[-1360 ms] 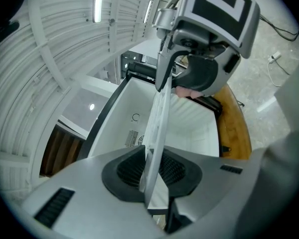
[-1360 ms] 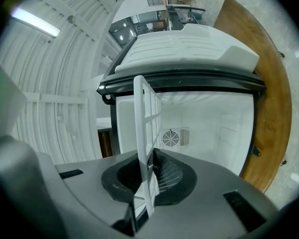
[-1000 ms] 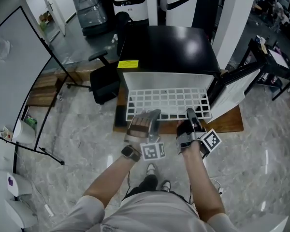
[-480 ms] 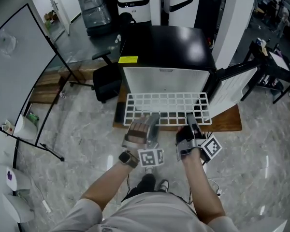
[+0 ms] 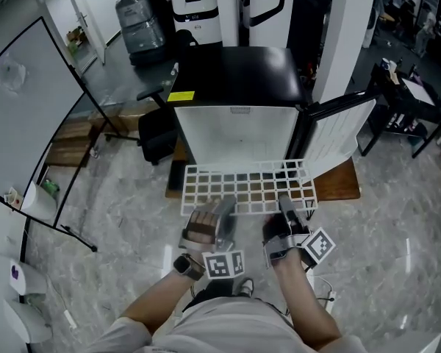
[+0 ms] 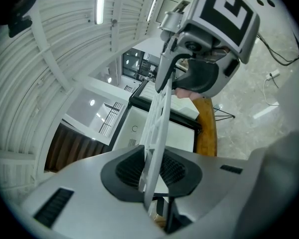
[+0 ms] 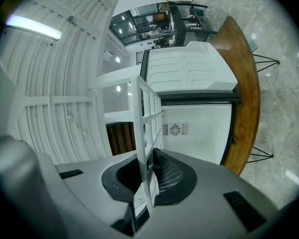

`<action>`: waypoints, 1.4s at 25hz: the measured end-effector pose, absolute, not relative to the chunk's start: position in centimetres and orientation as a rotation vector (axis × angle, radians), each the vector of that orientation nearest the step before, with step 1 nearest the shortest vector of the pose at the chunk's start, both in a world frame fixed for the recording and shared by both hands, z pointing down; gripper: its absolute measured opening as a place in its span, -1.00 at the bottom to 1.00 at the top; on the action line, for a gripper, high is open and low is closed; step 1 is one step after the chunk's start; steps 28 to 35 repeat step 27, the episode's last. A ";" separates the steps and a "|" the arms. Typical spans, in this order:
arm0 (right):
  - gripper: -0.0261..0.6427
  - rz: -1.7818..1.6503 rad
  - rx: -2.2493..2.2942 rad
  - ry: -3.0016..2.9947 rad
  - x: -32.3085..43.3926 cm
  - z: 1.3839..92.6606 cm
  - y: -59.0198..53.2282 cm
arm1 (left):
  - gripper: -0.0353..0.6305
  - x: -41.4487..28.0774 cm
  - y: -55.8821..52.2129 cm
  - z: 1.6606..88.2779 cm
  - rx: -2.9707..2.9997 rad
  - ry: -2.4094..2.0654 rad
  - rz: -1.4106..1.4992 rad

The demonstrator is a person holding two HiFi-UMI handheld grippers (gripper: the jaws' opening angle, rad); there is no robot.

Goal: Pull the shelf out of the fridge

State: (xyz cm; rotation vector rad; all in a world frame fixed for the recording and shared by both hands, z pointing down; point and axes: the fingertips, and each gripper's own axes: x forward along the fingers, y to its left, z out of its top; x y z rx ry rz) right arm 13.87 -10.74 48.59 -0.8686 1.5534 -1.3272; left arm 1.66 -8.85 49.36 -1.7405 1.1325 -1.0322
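Observation:
The white grid shelf (image 5: 246, 187) hangs level in front of the small black fridge (image 5: 235, 76), clear of its white interior (image 5: 239, 134). My left gripper (image 5: 219, 213) is shut on the shelf's near edge at the left. My right gripper (image 5: 285, 207) is shut on the same edge at the right. In the left gripper view the shelf (image 6: 157, 128) runs edge-on between the pads of the left gripper (image 6: 152, 172), with the right gripper (image 6: 204, 59) beyond. The right gripper view shows the shelf (image 7: 144, 116) clamped in the right gripper (image 7: 147, 179), facing the open fridge (image 7: 199, 121).
The fridge door (image 5: 338, 134) stands open to the right. The fridge sits on a wooden platform (image 5: 345, 186). A black office chair (image 5: 158, 127) is at its left, a framed panel (image 5: 29, 101) farther left, a black stand (image 5: 404, 101) at the right. Marble floor lies below.
The shelf has slid out of the fridge toward me, from half inside to clear of the opening. Both grippers drew back with it, still clamped on its near edge.

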 end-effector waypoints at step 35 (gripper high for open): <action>-0.79 -1.334 -0.865 1.581 14.2 48.5 -10.3 | -0.73 1.9 -8.3 49.0 -1.728 1.143 -1.037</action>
